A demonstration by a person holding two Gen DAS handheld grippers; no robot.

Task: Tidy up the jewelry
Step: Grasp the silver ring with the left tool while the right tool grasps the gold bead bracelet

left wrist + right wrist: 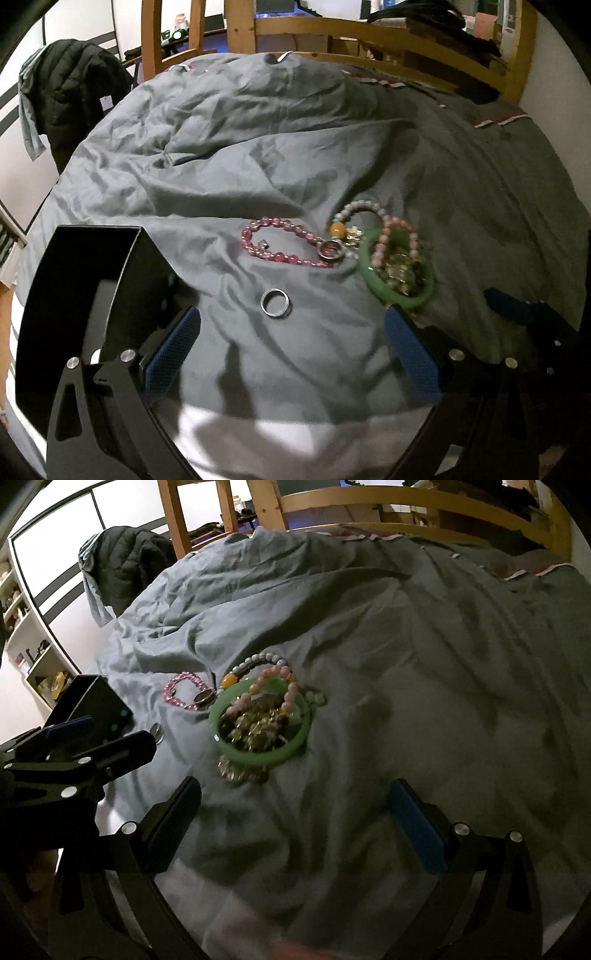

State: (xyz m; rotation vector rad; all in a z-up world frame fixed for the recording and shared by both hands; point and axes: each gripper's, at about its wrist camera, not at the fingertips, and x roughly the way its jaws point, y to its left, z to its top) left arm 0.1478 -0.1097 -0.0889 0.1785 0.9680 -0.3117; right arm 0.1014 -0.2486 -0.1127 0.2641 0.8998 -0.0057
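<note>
A silver ring [276, 303] lies on the grey duvet [258, 147] just ahead of my open left gripper [291, 347], between its blue pads. Beyond it sits a dark pink bead bracelet [280, 242] with a second ring [330, 251] resting on it. A green bangle [397, 264] holds a heap of beaded bracelets, with a pale bead bracelet [364, 208] behind. An open black box [92, 280] stands at the left. In the right wrist view my right gripper [295, 819] is open and empty, short of the green bangle [258, 720]. The black box [88, 701] and left gripper [99, 738] show at left.
The rumpled duvet [424, 664] covers the bed, with a wooden bed frame [388, 40] at the far end. A dark jacket [74, 88] hangs at the left. Shelves [33, 657] stand beside the bed on the left.
</note>
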